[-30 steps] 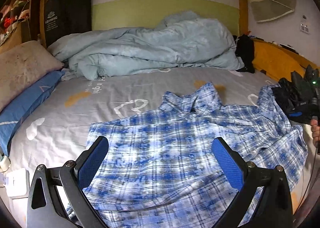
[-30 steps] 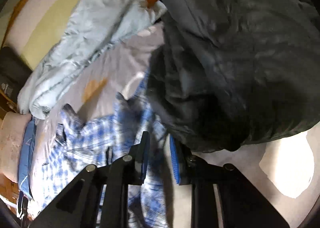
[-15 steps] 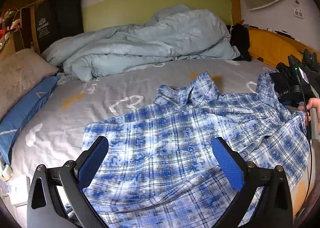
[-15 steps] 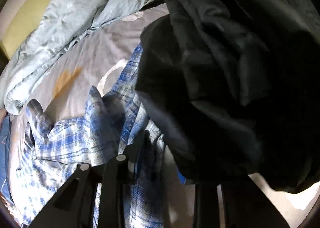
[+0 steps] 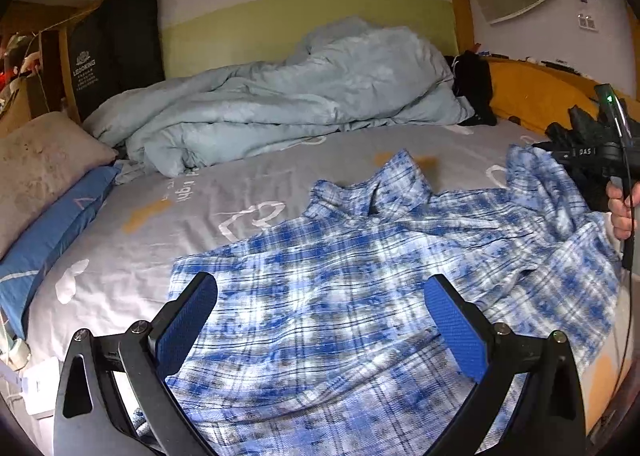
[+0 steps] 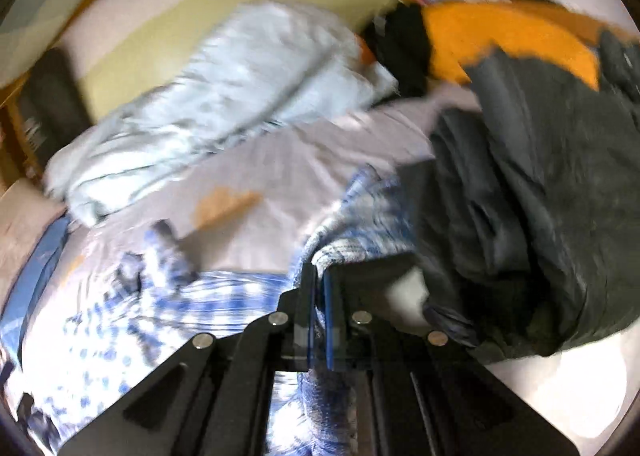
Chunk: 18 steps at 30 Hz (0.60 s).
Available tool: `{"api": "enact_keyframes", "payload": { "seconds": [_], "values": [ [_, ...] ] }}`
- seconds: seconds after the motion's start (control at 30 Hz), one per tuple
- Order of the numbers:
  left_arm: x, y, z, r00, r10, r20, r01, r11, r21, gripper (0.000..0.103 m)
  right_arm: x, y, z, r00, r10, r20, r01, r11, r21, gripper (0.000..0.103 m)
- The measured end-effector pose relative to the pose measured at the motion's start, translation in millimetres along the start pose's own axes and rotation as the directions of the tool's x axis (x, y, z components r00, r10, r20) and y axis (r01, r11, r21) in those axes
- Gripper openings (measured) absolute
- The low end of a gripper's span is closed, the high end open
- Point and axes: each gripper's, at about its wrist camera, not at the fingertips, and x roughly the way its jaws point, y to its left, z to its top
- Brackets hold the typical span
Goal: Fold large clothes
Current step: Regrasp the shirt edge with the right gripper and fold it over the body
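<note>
Blue-padded left tongs [image 5: 320, 320] hang spread wide, grasping nothing, over a blue-and-white plaid shirt [image 5: 380, 268] lying rumpled on the grey bed sheet [image 5: 240, 184]. Right tongs [image 6: 319, 280], at the shirt's 3 o'clock edge, are clenched on a fold of its fabric, beside a dark jacket [image 6: 540, 192]. Beyond, at 12 o'clock, a pale blue duvet [image 5: 288, 96] lies heaped.

Blue-and-white plaid shirt [image 5: 360, 288] lies rumpled, spread across the grey bed, collar up.
</note>
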Motion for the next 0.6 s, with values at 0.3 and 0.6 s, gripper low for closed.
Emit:
{"api": "enact_keyframes", "payload": {
  "seconds": [0.3,0.6],
  "values": [
    [1,7,1,0.999,-0.032,-0.017,0.031,0.998,-0.05,0.103,11,40,-35,0.94,0.204,-0.273,-0.241,0.964,-0.11,0.006],
    [9,11,-2,0.998,-0.049,-0.047,0.045,0.996,-0.08,0.103,2,-11,-16,0.981,0.14,-0.136,-0.119,0.981,0.154,0.033]
  ]
}}
